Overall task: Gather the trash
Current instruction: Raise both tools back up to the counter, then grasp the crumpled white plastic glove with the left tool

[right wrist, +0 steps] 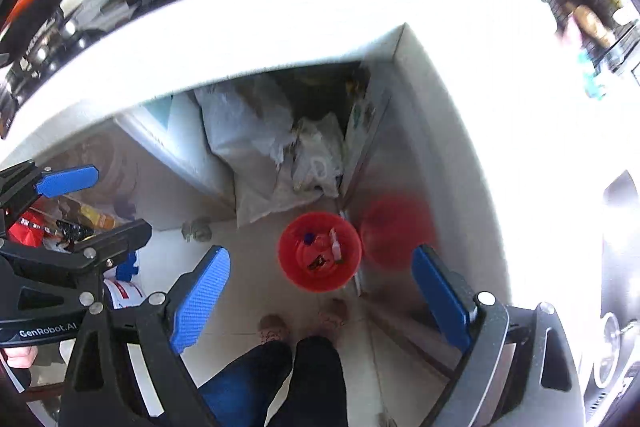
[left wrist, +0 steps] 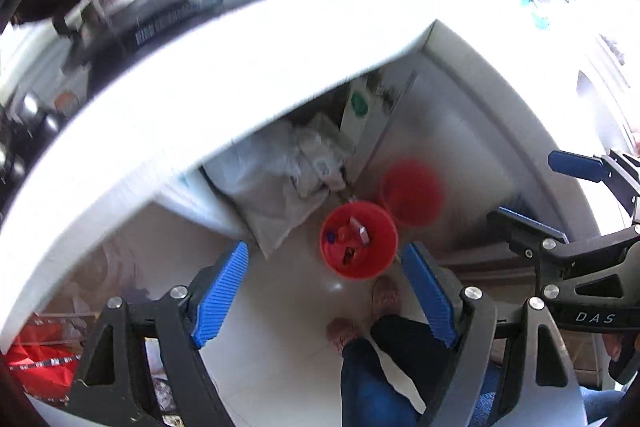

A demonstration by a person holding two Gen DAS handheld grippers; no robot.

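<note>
Trash sits in the red bin [left wrist: 359, 245] on the floor.
Left gripper [left wrist: 326, 297] and right gripper [right wrist: 320, 301] both gape wide, empty, high above it.

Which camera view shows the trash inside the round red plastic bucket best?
The left wrist view: the round red plastic bucket looks larger and its wrappers sharper. The right wrist view shows the same bucket smaller, contents less distinct.
</note>
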